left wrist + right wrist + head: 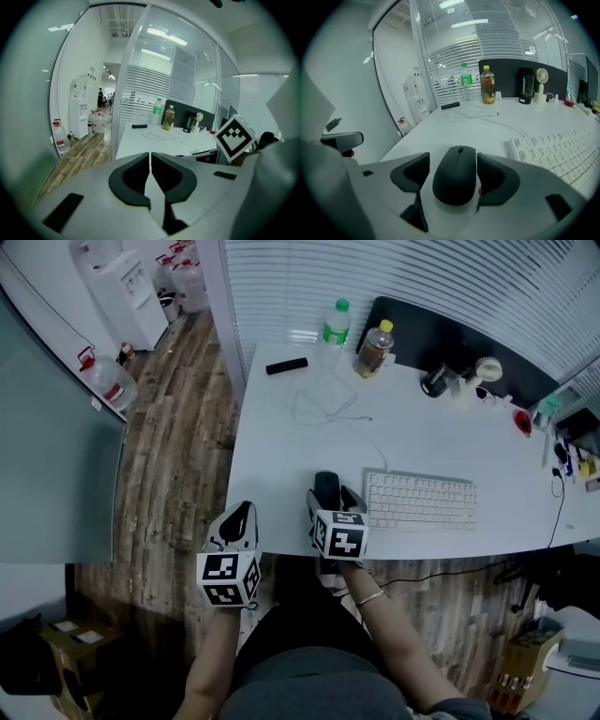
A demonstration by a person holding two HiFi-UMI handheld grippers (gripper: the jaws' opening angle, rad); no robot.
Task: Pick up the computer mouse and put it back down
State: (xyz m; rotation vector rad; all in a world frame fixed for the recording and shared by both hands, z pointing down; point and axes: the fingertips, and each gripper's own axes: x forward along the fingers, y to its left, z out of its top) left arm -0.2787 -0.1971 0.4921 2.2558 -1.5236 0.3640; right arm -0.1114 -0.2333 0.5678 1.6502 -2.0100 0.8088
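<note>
Resting on the white rectangular desk [309,442] near its front edge, the black matte plastic computer mouse [455,174] is lying between the right gripper's [454,177] parted jaws. The white slim keyboard [420,500] is lying at its three o'clock. The left gripper [150,173], jaws together and empty, is hovering at the mouse's eight o'clock.

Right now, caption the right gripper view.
Open right gripper straddling a black computer mouse on a white desk beside a white keyboard.
</note>
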